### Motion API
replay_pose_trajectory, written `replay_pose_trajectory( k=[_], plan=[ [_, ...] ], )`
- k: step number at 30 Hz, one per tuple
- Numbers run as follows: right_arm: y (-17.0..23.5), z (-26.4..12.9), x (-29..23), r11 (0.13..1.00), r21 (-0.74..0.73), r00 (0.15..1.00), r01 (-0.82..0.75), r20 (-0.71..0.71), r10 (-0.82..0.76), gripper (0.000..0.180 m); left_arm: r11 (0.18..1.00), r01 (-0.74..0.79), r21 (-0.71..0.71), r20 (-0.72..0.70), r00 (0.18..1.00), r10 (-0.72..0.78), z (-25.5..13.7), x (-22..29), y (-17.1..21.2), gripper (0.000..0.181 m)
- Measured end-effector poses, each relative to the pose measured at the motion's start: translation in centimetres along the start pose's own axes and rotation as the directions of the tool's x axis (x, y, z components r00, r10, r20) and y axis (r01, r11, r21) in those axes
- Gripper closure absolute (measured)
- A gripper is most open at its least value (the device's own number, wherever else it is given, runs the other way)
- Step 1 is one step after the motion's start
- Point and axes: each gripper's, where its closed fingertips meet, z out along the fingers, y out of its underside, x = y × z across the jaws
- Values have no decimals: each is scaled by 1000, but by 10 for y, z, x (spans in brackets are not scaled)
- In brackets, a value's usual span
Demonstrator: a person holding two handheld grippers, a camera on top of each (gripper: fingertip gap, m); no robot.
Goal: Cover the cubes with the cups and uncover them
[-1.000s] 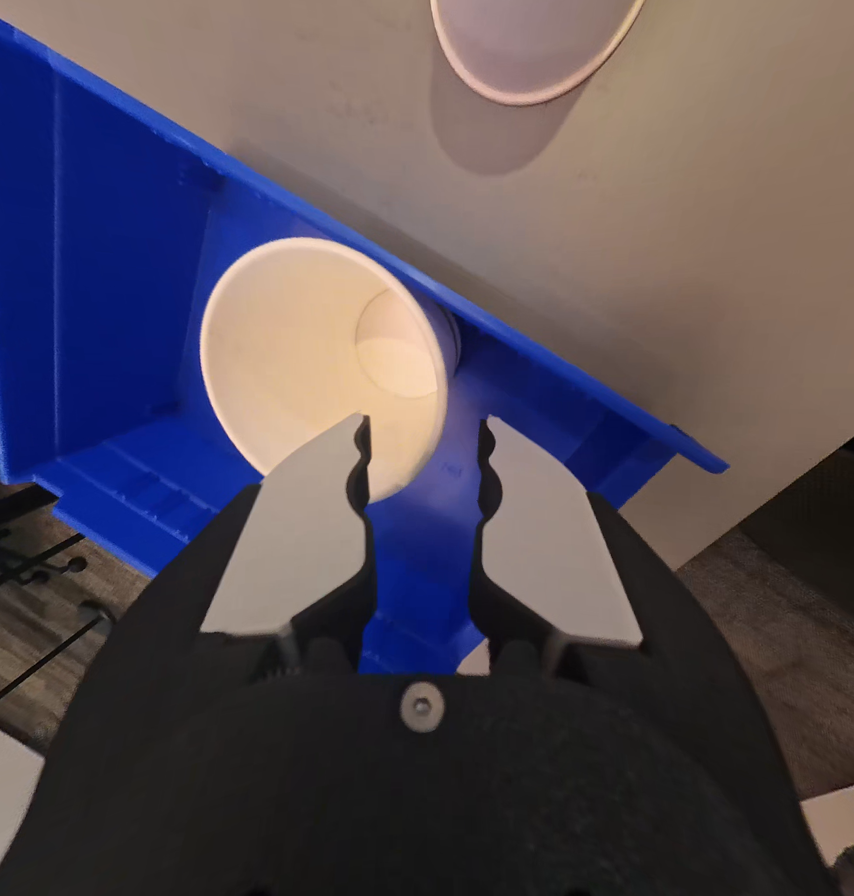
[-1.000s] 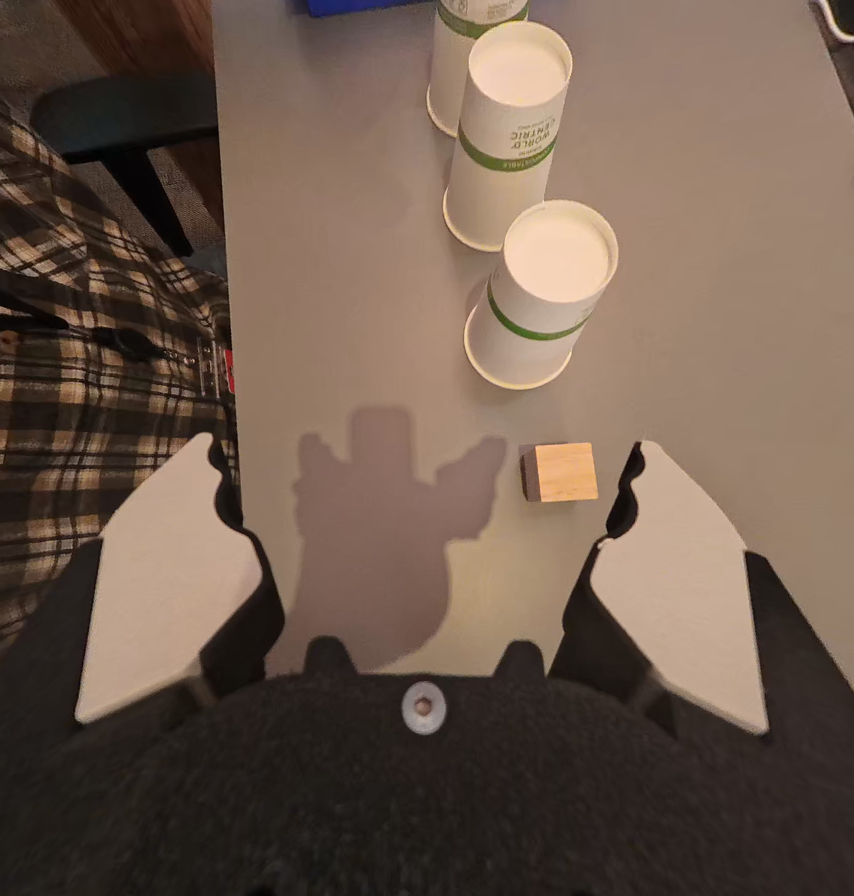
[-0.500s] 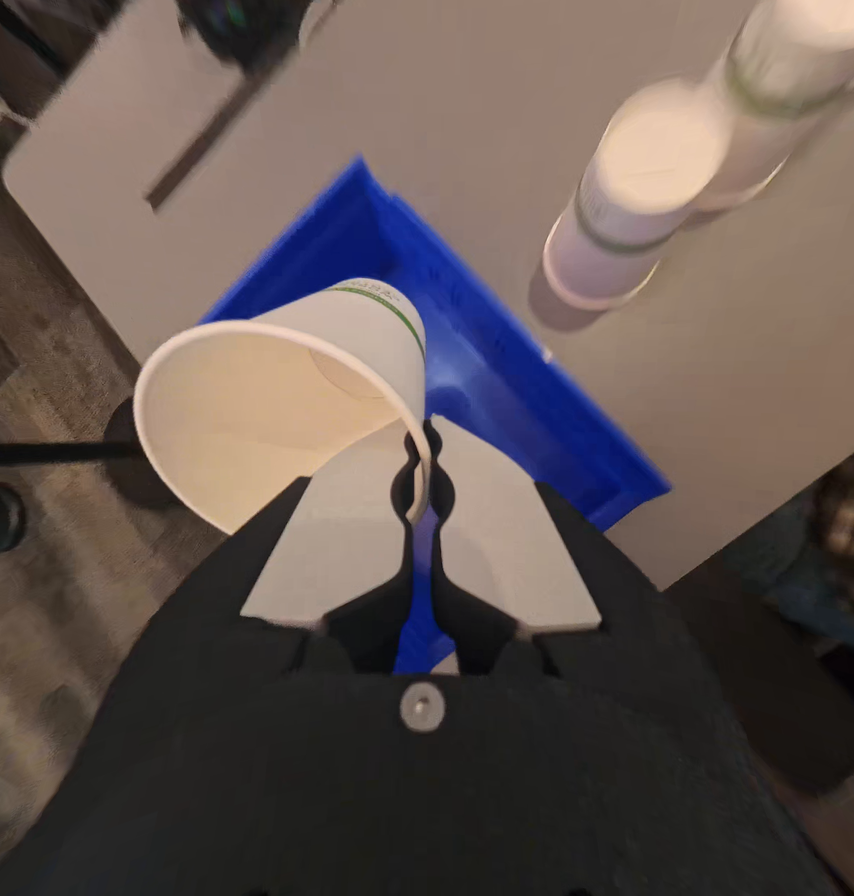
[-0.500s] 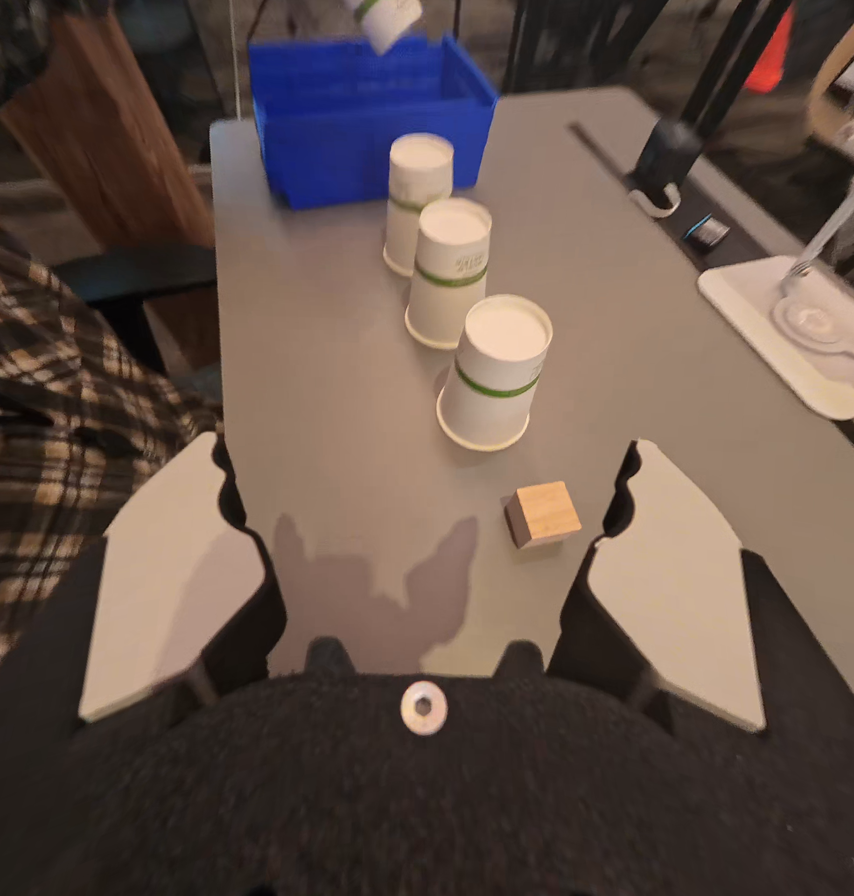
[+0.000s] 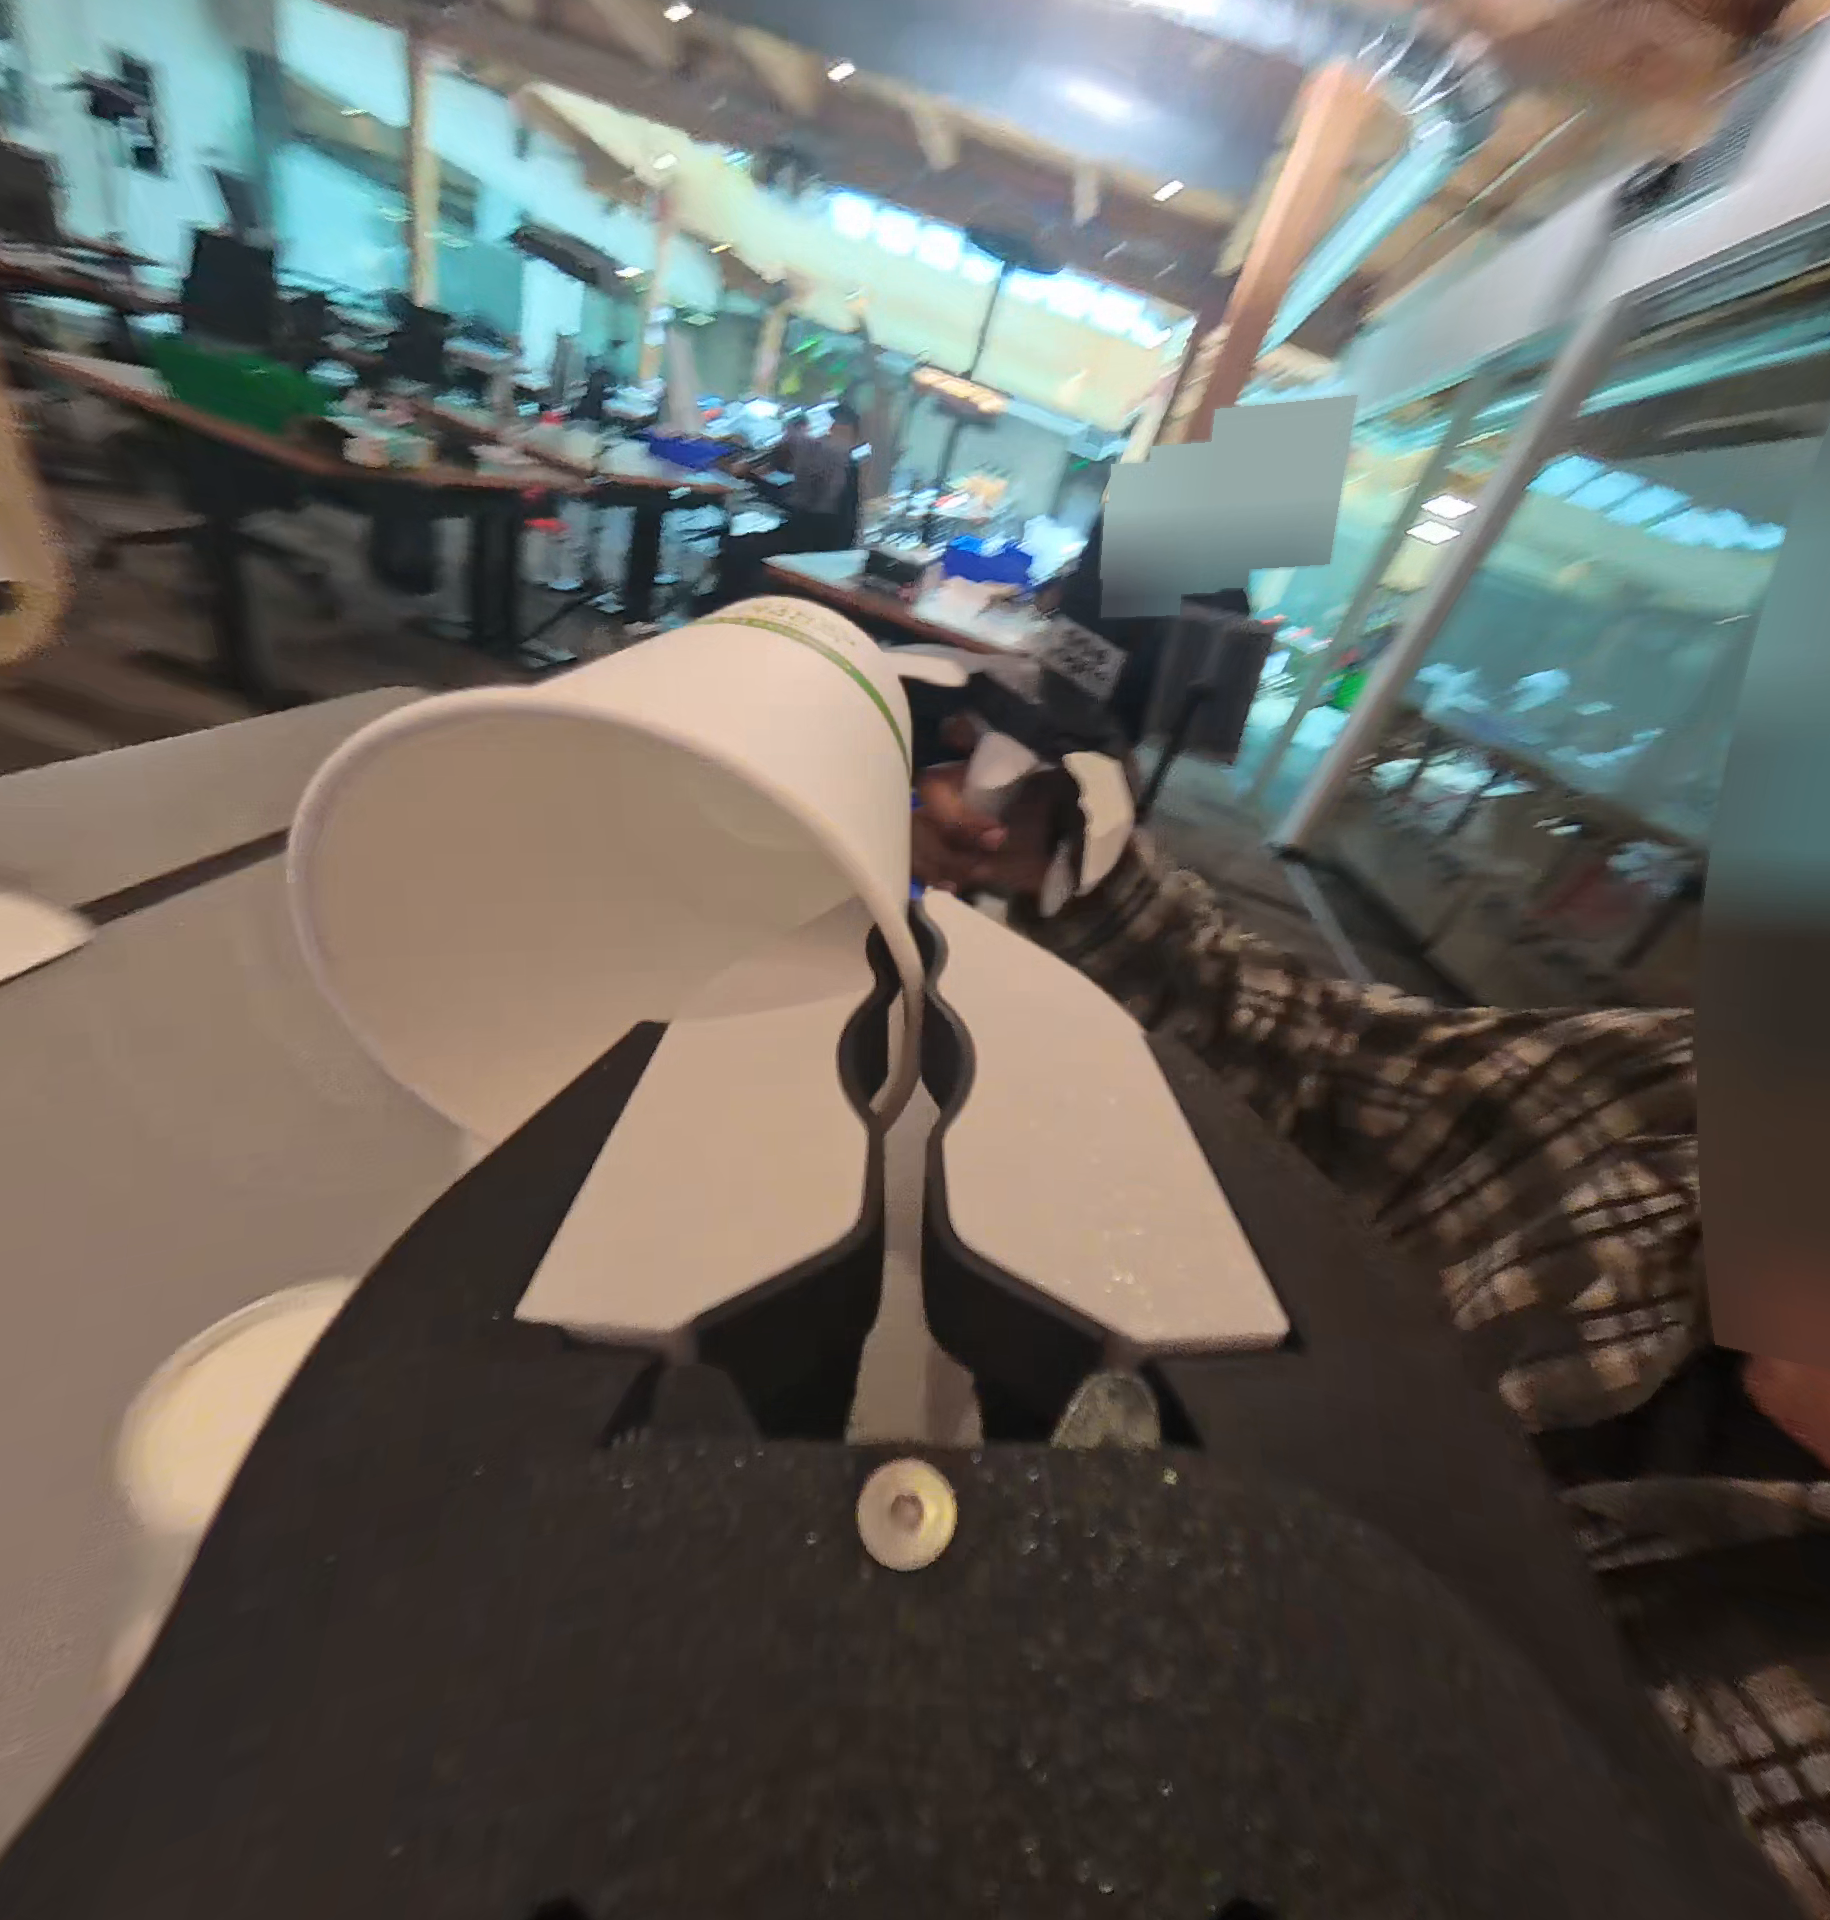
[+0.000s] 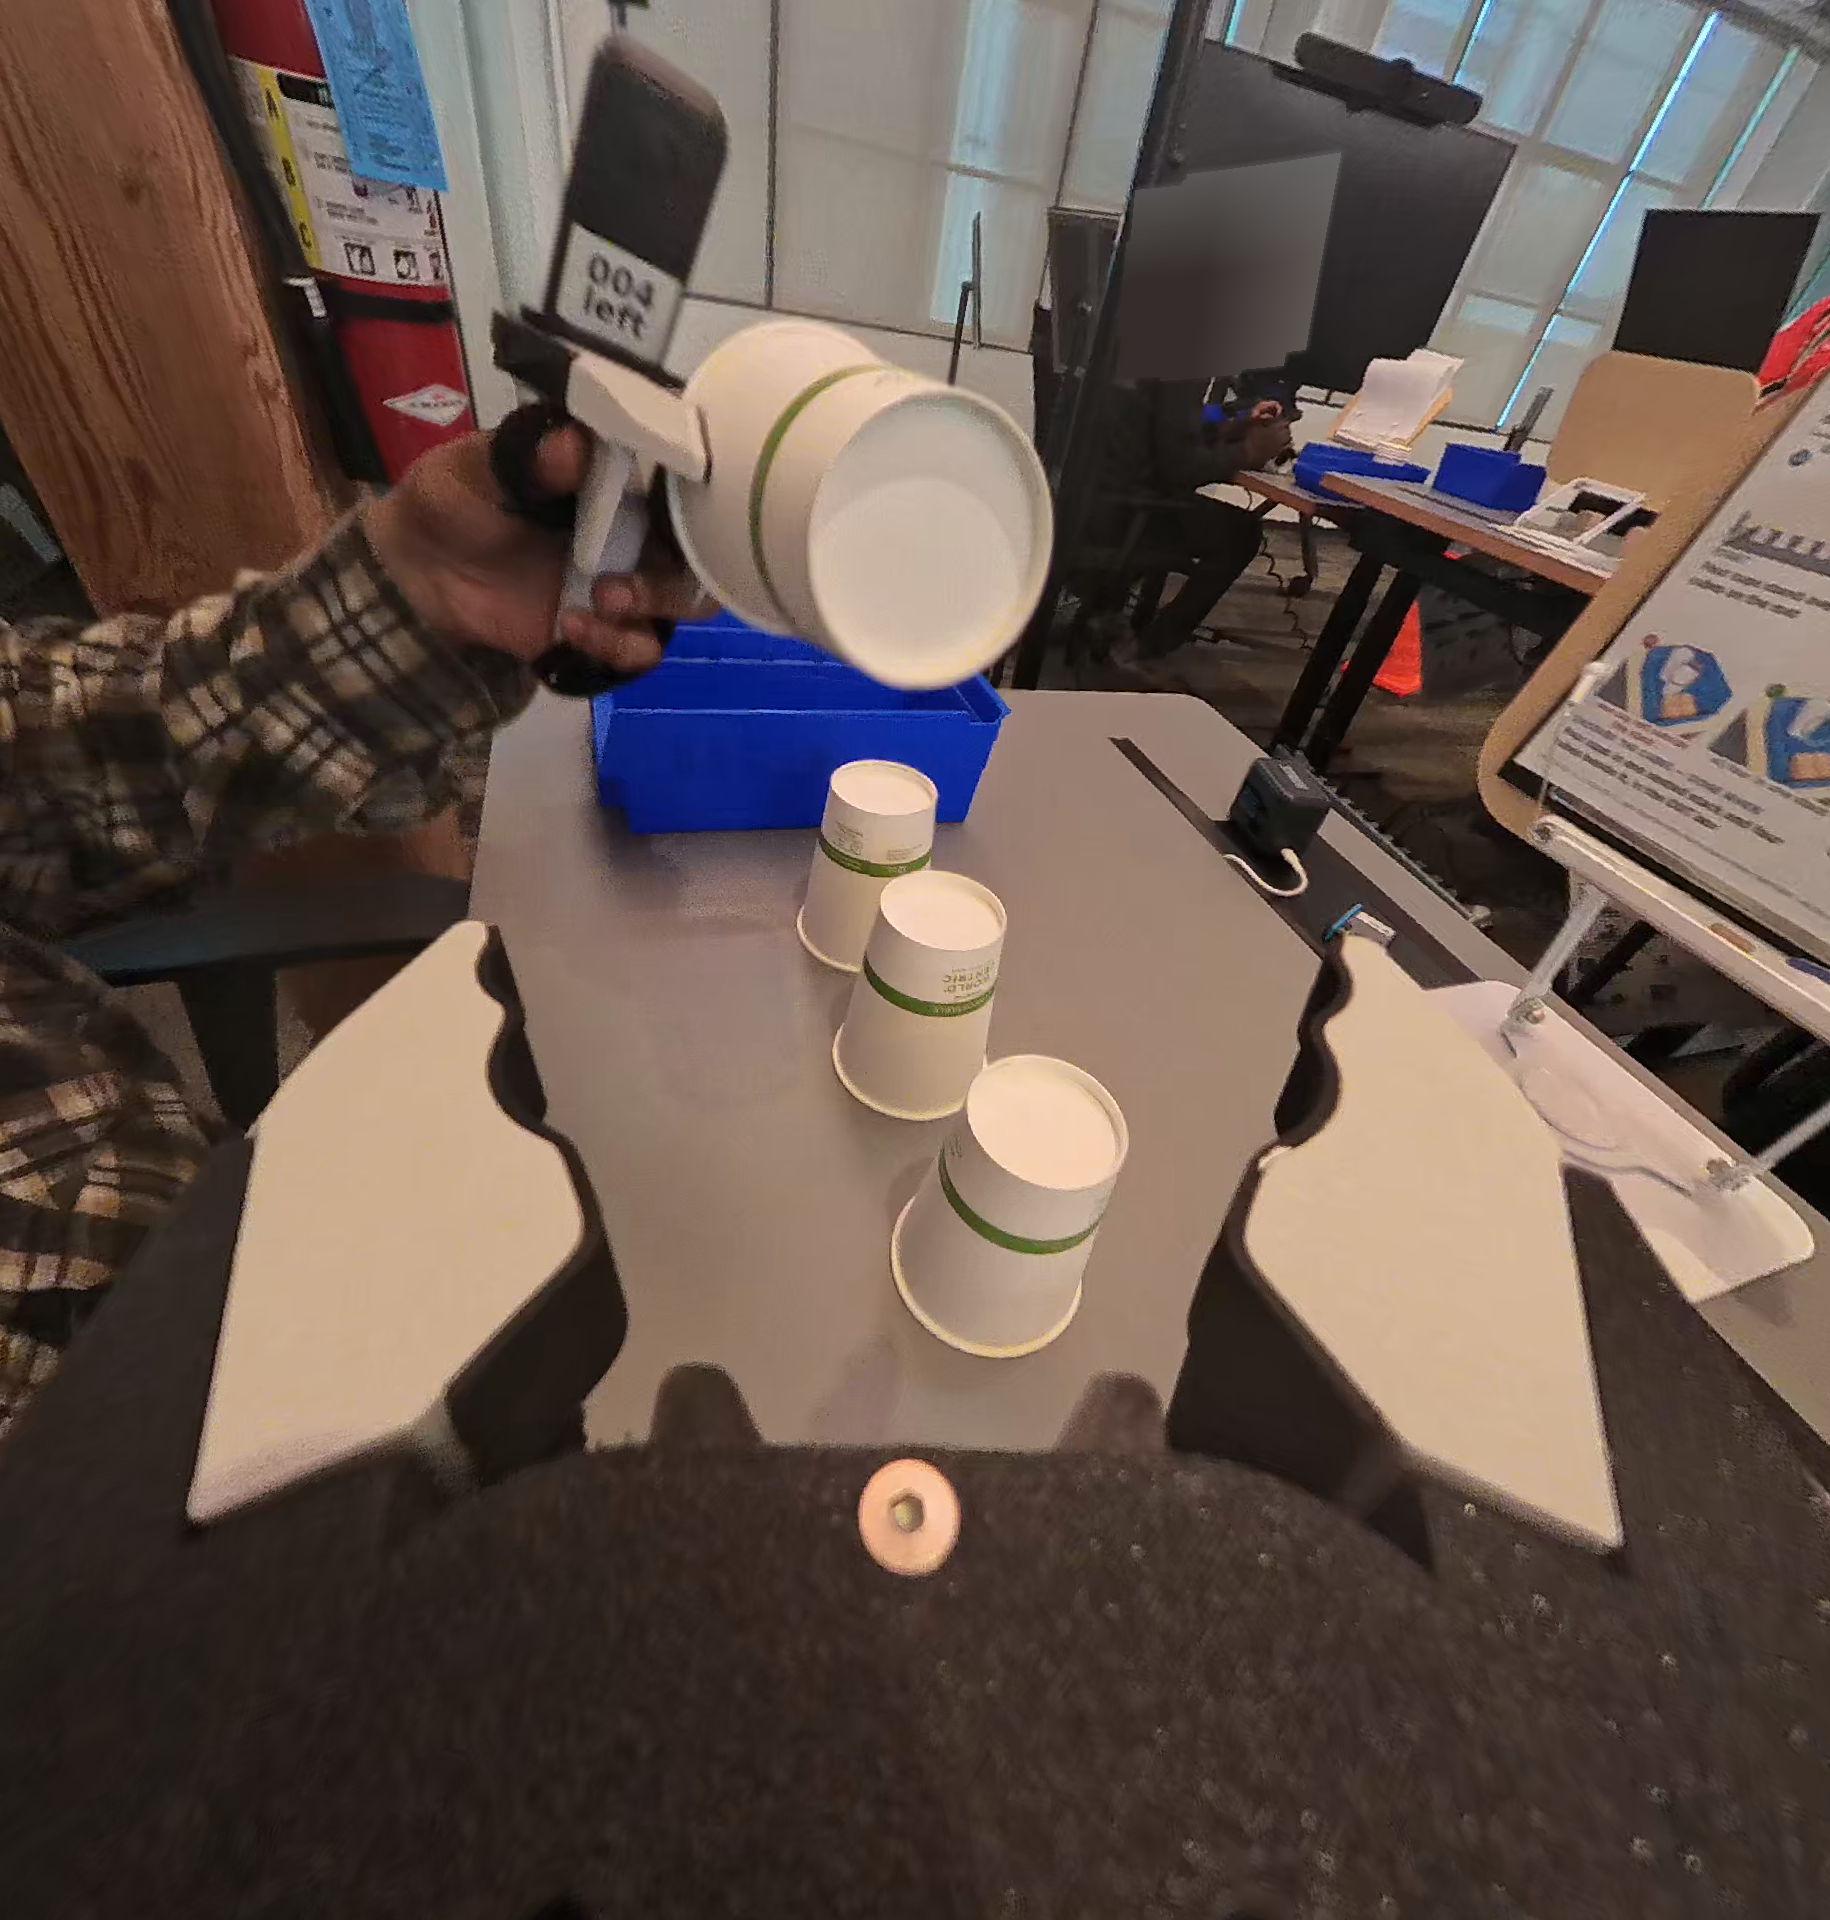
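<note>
Open workshop, grey table [image 6: 682,1039]. Three cups [image 6: 1010,1210] upside down in row (cubes, if under them, hidden). Left gripper [image 5: 906,961] clamped on fourth cup's [image 5: 599,862] rim, aloft near blue bin [image 6: 786,753]. Right gripper [image 6: 906,1049] wide open, empty. Covering nearly finished; uncovering remains.

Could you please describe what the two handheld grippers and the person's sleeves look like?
Both the left gripper and the right gripper have black textured bodies, flat white fingers with wavy black inner edges, and a silver screw. The sleeve is dark plaid flannel.

bg room [image 5: 682,416] blurred | cup [image 5: 194,1423] half hidden by hand-held gripper | cubes unseen
</note>
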Motion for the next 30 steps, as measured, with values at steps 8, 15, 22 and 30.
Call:
replay_pose_trajectory(
  k=[8, 15, 22, 30],
  plan=[
    [-2, 17, -15, 998, -61, 992, -33, 118, 40, 50, 992, 118, 41, -279, 955, -102, 73, 37, 37, 181],
    [3, 20, -32, 988, -121, 962, -100, 242, 127, 89, 982, 180, 51, -330, 931, -153, 92, 38, 54, 180],
    [9, -3, -5, 953, -294, 982, -69, 151, 117, 89, 986, 152, 63, -192, 972, -137, 72, 18, 61, 140],
    [82, -44, 65, 620, -785, 1000, -18, -25, -4, 89, 994, -91, 57, 92, 992, 86, 7, 10, 49, 123]
  ],
)
